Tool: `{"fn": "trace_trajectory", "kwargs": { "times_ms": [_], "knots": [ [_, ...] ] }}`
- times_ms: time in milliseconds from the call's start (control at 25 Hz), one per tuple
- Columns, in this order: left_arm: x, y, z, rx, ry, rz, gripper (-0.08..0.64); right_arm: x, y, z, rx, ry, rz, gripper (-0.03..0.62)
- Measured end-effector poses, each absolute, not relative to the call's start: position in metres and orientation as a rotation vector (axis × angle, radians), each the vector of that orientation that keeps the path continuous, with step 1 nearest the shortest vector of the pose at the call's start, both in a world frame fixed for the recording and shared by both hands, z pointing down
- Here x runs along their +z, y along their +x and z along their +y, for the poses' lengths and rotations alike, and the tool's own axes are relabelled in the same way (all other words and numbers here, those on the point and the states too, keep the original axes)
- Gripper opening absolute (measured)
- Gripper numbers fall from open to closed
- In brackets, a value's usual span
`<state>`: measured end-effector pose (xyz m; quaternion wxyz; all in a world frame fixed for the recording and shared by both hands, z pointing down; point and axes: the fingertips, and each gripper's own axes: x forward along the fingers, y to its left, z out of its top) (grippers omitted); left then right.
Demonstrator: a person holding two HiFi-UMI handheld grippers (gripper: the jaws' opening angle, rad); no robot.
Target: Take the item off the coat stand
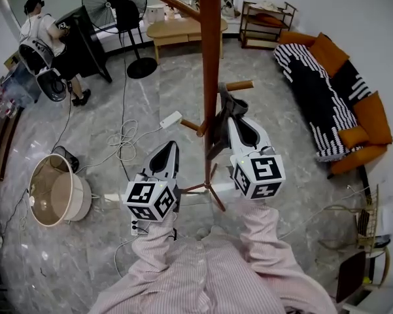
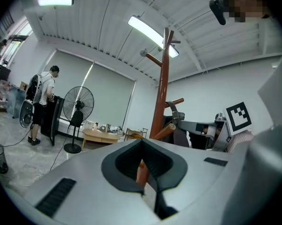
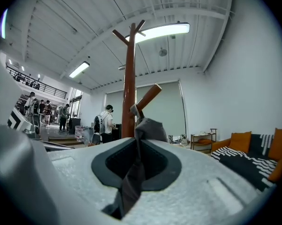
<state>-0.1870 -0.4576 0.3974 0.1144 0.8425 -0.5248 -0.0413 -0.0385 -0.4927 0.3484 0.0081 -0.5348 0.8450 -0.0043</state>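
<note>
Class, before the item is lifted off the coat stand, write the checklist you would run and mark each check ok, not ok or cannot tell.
1. Right gripper shut on the grey strap: ok.
2. Strap hangs over the peg, not yet off: ok.
3. Strap free of snags elsewhere on the stand: cannot tell.
4. Coat stand upright: ok.
5. Left gripper empty, apart from the stand: ok.
</note>
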Motion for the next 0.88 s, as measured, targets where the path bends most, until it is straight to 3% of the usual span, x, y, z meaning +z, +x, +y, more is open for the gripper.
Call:
{"fn": "trace_trajectory", "kwargs": {
  "times_ms": [880],
  "knots": [
    [0.345,-0.160,-0.446,-0.224,2.536,-1.576,0.002,0.278,0.014,-0.481,0.106,-1.640,2.529,0.031]
  ]
}}
